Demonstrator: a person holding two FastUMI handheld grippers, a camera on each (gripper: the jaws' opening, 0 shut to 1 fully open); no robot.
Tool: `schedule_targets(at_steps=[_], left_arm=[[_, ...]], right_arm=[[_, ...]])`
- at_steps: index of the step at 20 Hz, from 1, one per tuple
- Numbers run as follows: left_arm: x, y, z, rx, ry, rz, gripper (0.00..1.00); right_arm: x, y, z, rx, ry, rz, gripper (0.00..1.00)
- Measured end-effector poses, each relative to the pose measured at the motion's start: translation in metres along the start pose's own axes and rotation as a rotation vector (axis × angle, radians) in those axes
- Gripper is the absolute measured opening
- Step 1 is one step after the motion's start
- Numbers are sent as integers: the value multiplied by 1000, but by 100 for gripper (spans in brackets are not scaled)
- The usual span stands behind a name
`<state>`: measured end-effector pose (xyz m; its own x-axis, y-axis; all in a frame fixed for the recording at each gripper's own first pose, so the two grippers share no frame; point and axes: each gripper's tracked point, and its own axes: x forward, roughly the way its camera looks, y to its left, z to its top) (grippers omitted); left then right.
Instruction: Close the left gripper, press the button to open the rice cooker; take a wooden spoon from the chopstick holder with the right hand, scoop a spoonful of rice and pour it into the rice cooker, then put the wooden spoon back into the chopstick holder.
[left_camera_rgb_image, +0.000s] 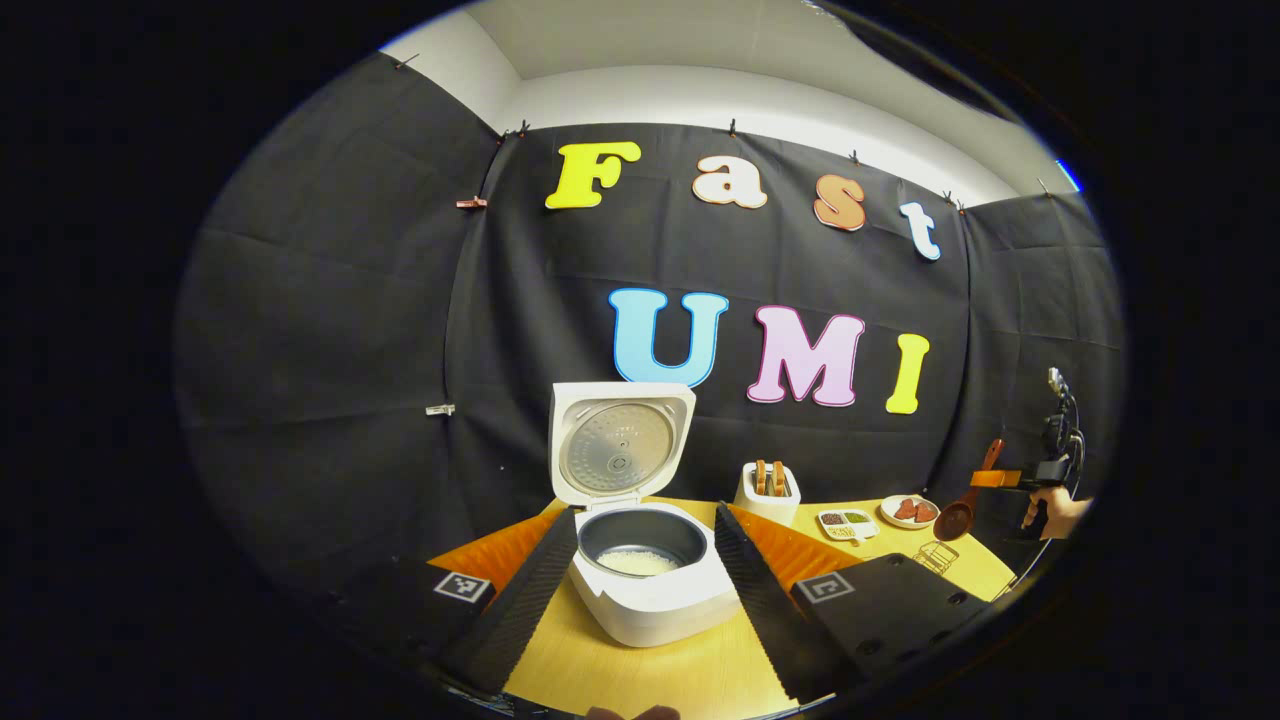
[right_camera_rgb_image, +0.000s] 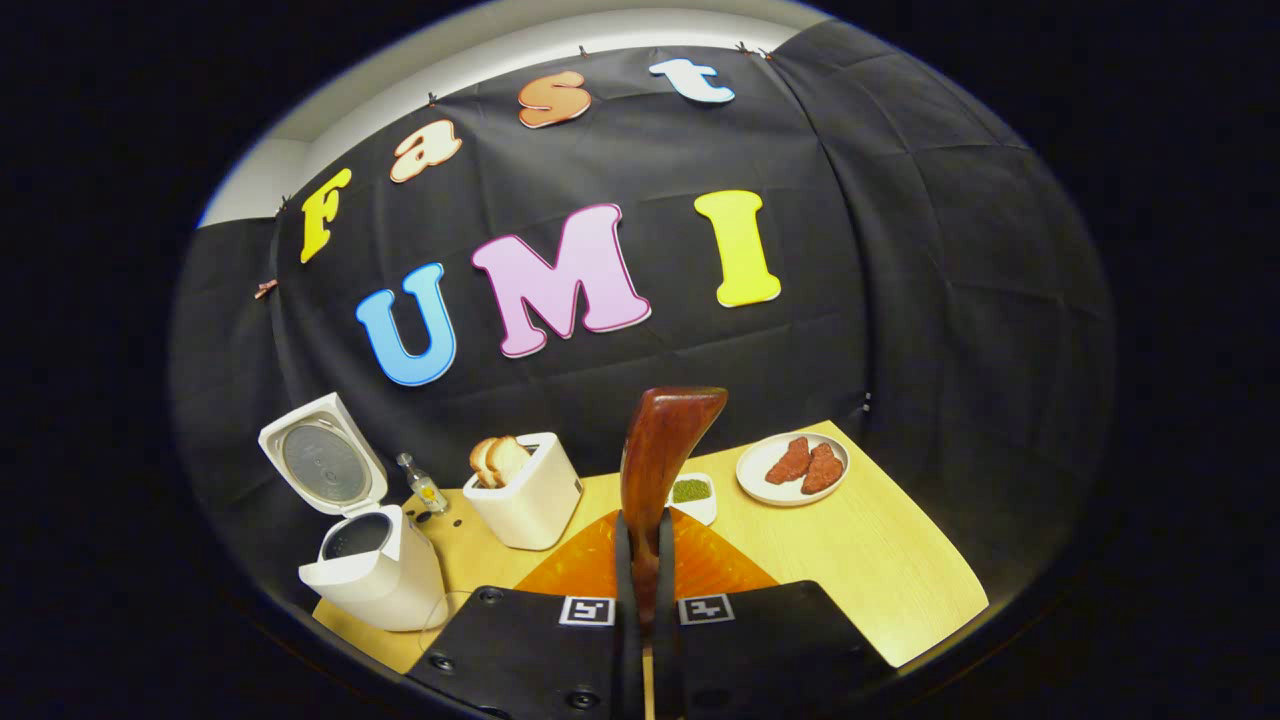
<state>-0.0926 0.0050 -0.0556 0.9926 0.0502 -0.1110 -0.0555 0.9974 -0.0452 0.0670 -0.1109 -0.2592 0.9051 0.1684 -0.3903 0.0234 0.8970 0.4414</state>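
Two claws share the scene. The left claw stands open, its fingers apart on either side of the rice cooker, which sits on the desk with its lid raised and white rice lying in the bottom of the pot. The right claw is clamped on the handle of the wooden spoon; in the right gripper view the handle's long axis runs up and away from the fingers. In the left gripper view the spoon's bowl hangs low, off the desk's right end, with a wire holder, probably the chopstick holder, just below and beside it. The returning move appears to turn on this: holder under the bowl, right hand nearest. Whether the bowl is empty cannot be made out. The holder is small and partly cut off. A toaster and a plate stand between.
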Motion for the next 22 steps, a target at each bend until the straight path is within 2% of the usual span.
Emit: schedule_targets(at_steps=[5, 8, 12, 15, 19, 21, 22], left_arm=[[1, -13, 5, 38, 19, 33, 95], [2, -20, 5, 62, 26, 50, 95], [5, -36, 7, 37, 32, 52, 95], [7, -43, 11, 60, 33, 49, 95], [8, -48, 11, 66, 40, 38, 95], [9, -49, 12, 67, 43, 32, 95], [9, -49, 12, 66, 42, 27, 95]], right_arm=[[24, -39, -33, -5, 52, -40, 8], [33, -54, -43, 10, 61, -44, 8], [47, -70, -74, 30, 129, -39, 8], [55, -77, -94, 87, 182, -31, 8], [61, -85, -107, 140, 193, -54, 17], [56, -95, -105, 158, 191, -91, 17], [51, -100, -105, 163, 197, -112, 28]])
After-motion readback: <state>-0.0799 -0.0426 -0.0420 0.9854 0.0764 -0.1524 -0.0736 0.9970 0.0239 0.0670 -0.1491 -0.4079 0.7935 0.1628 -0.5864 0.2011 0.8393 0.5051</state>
